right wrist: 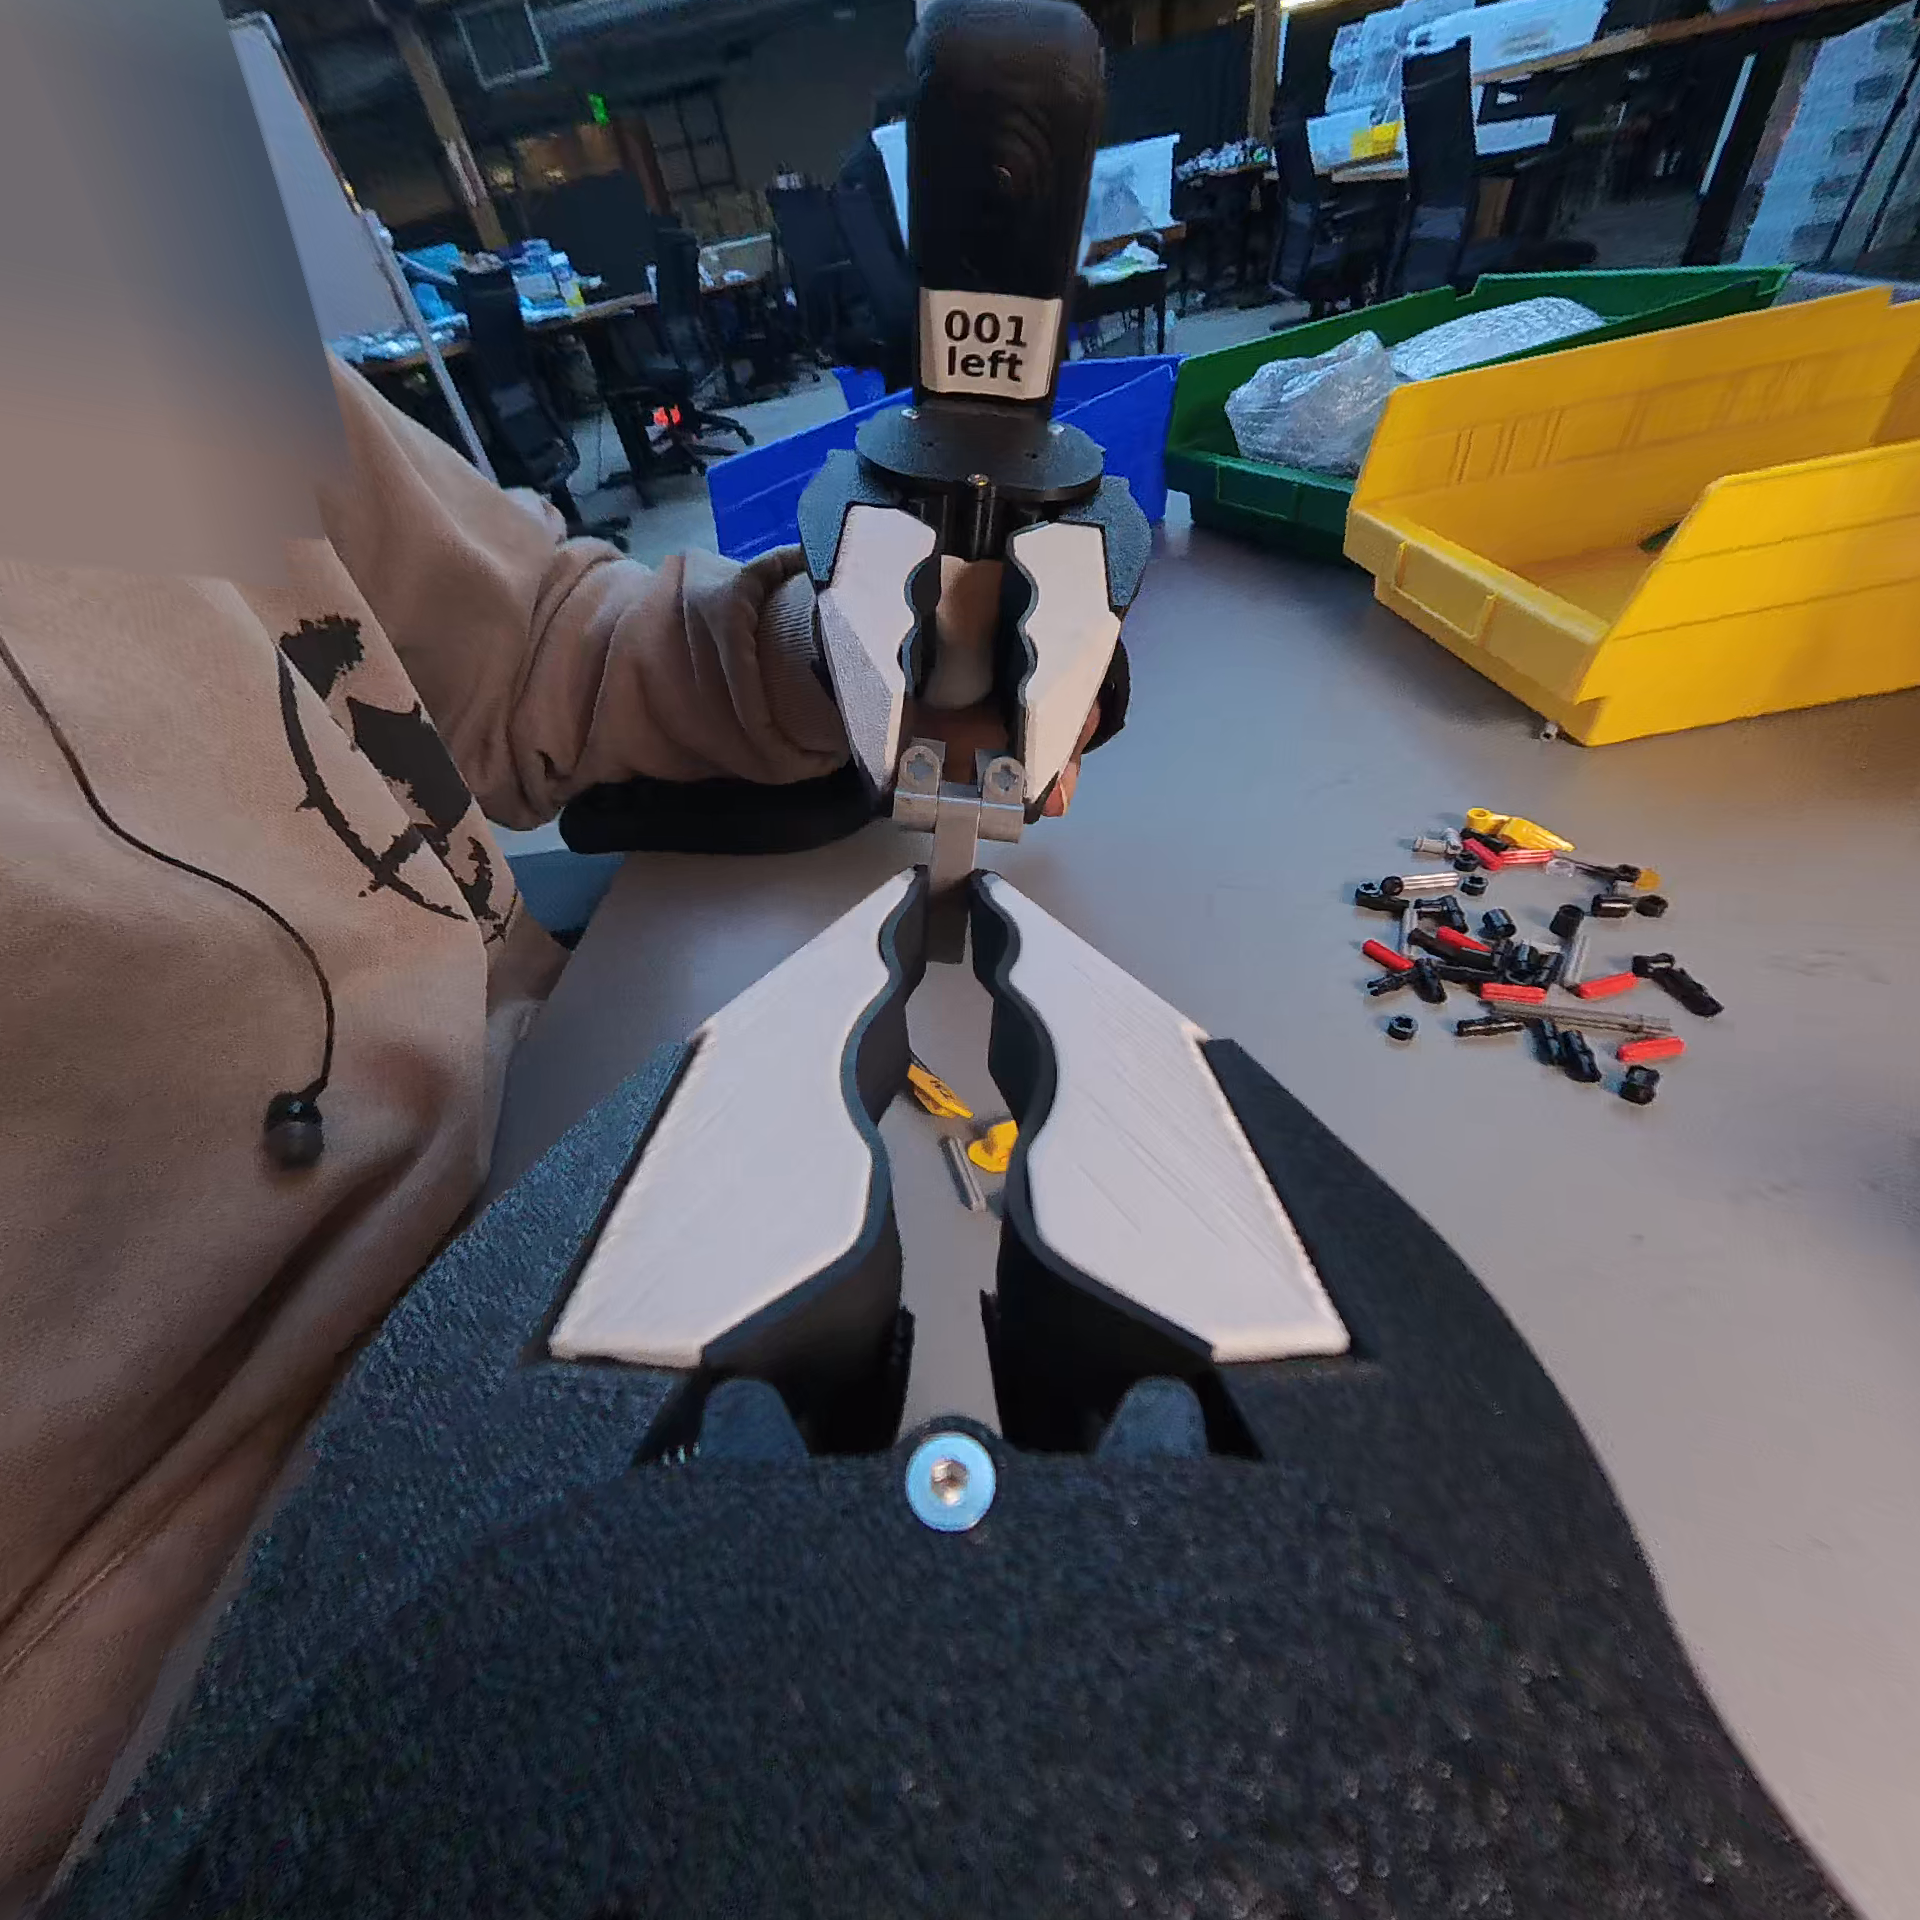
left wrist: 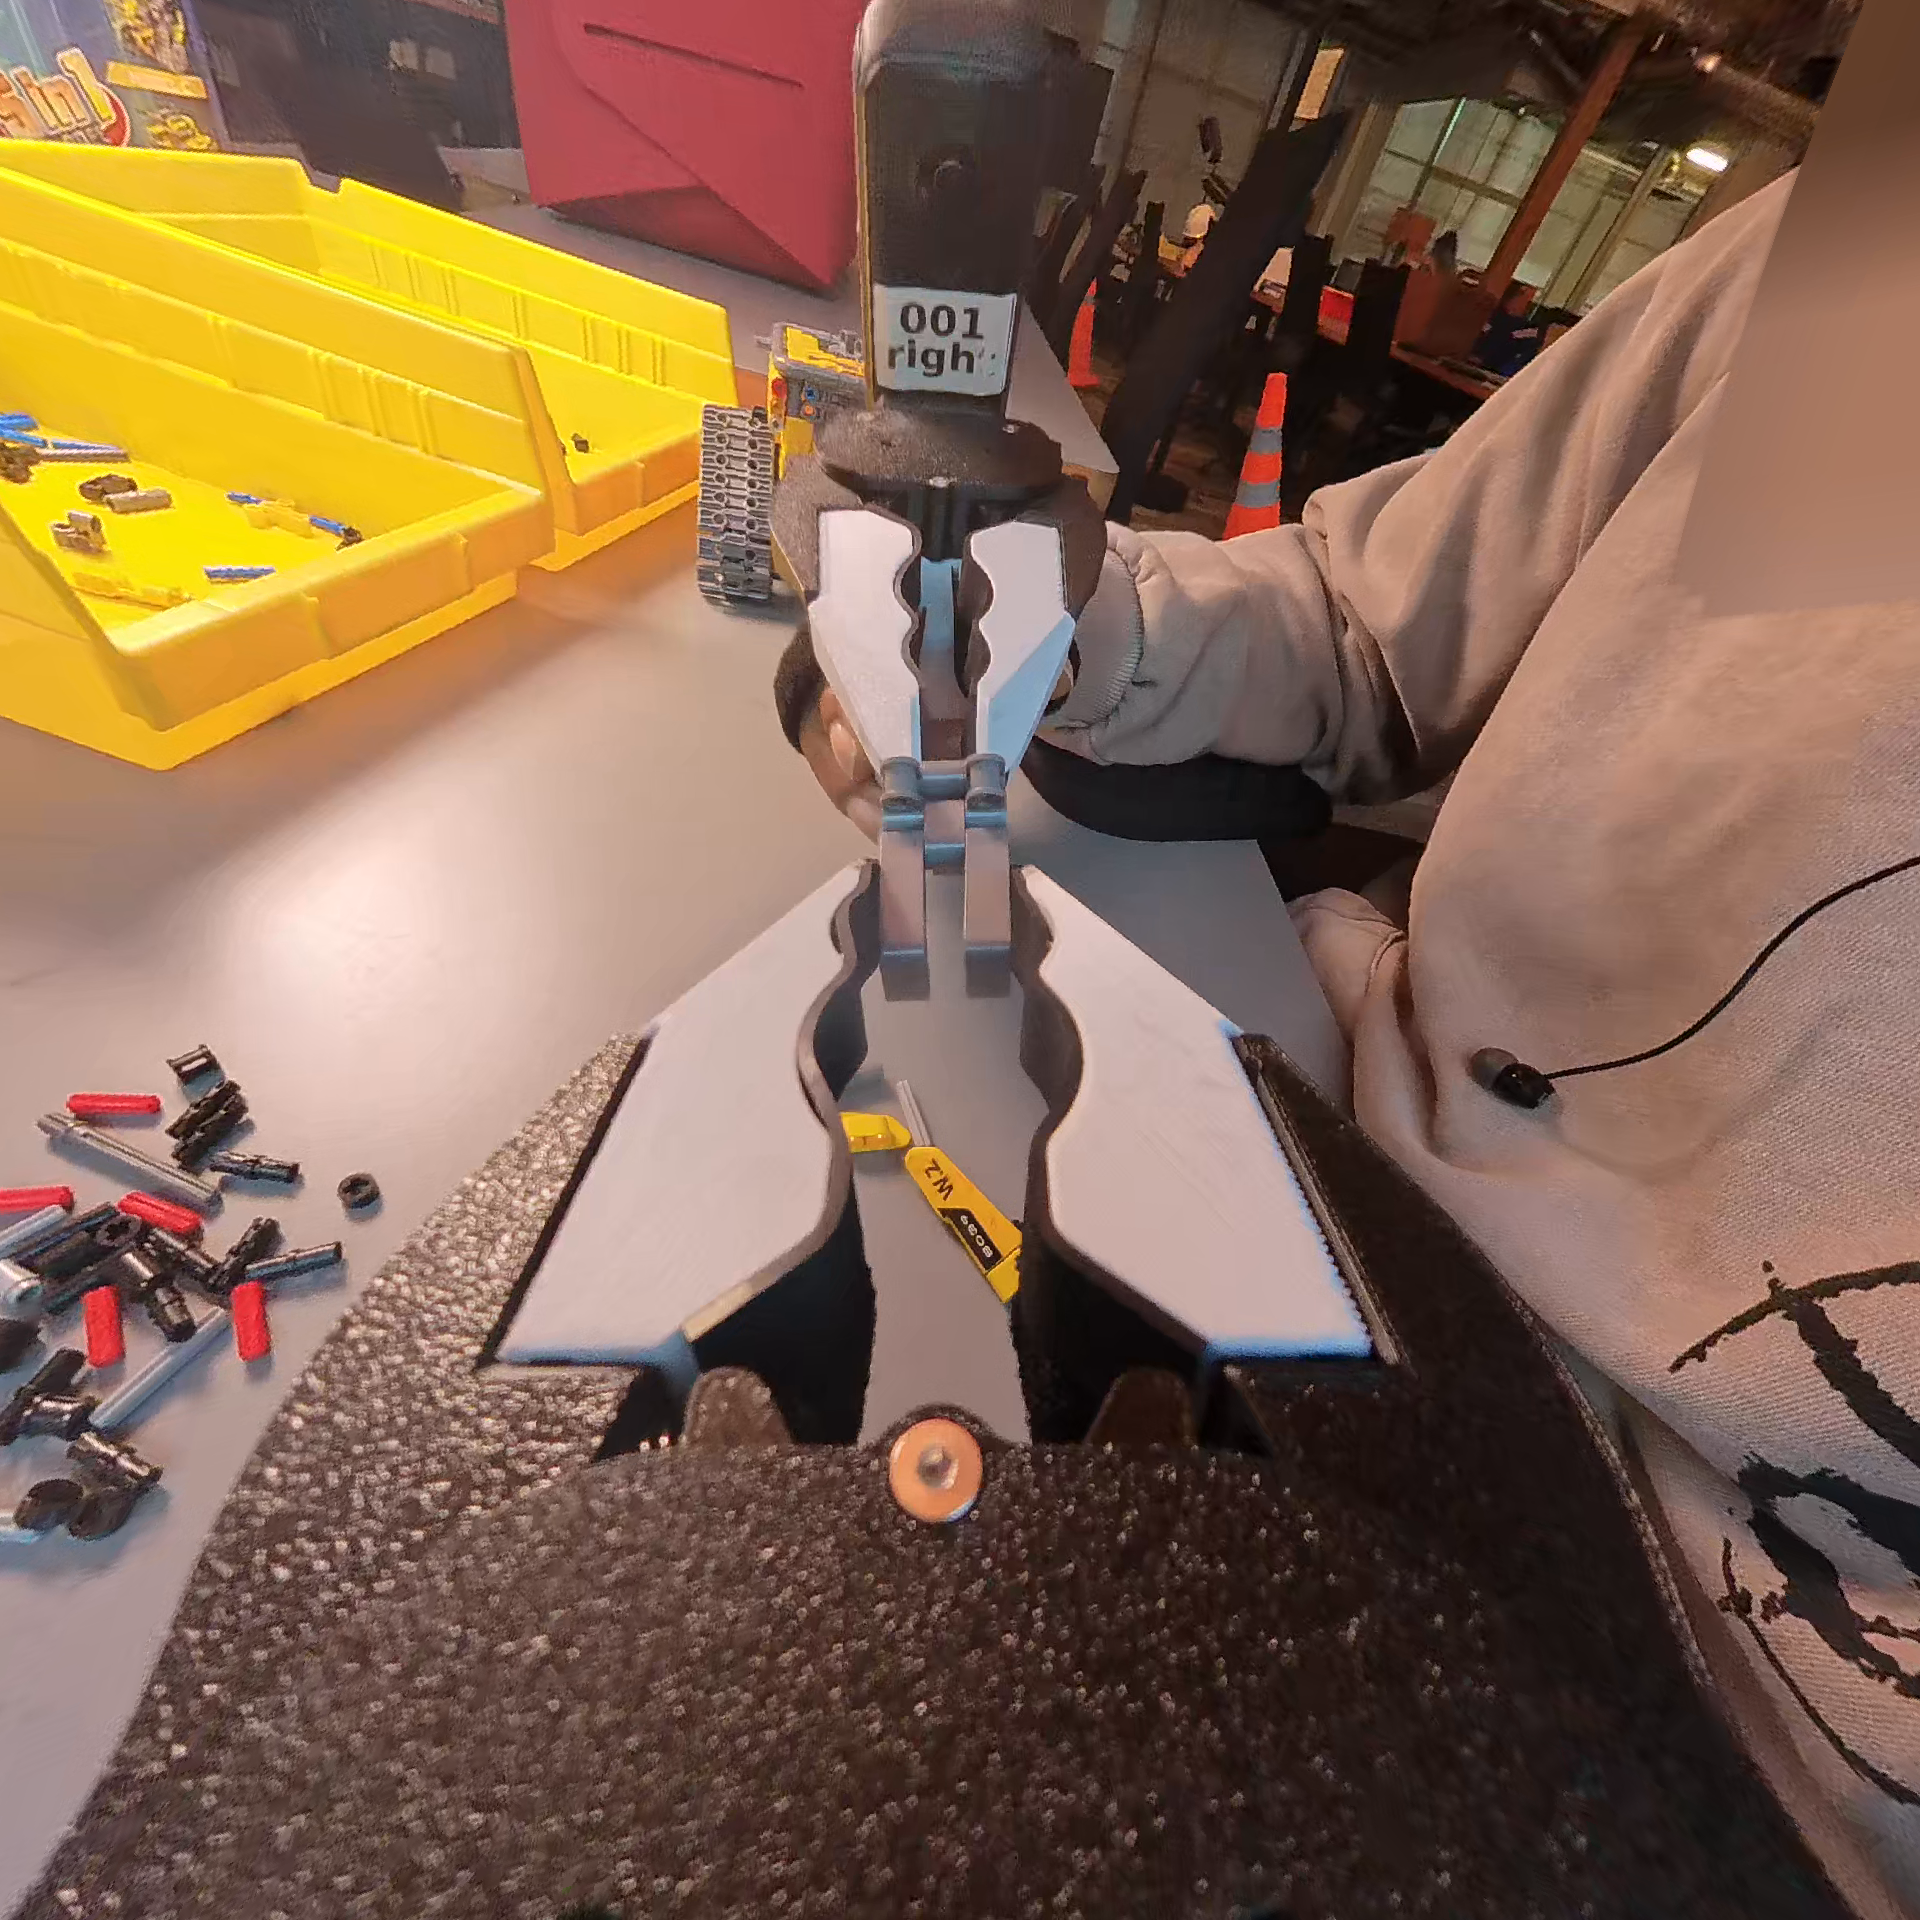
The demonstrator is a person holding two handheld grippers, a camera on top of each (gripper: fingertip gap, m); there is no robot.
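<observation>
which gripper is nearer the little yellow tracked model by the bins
Right. The tracked model stands on the table just behind the right gripper. The left gripper is on the far side of the grey part both hold, farther off.

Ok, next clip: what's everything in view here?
grey toy-part assembly: one, grey, clamped between both claws above the table
loose small parts: one pile, black, red, grey, on the table
yellow pieces: two, on the table under the claws
tracked toy vehicle: one, yellow and grey, beside the bins
yellow bins: several, far side of the table
green bin: one
blue bin: one
table: one, grey
left claw: shut on the assembly
right claw: shut on the assembly
</observation>
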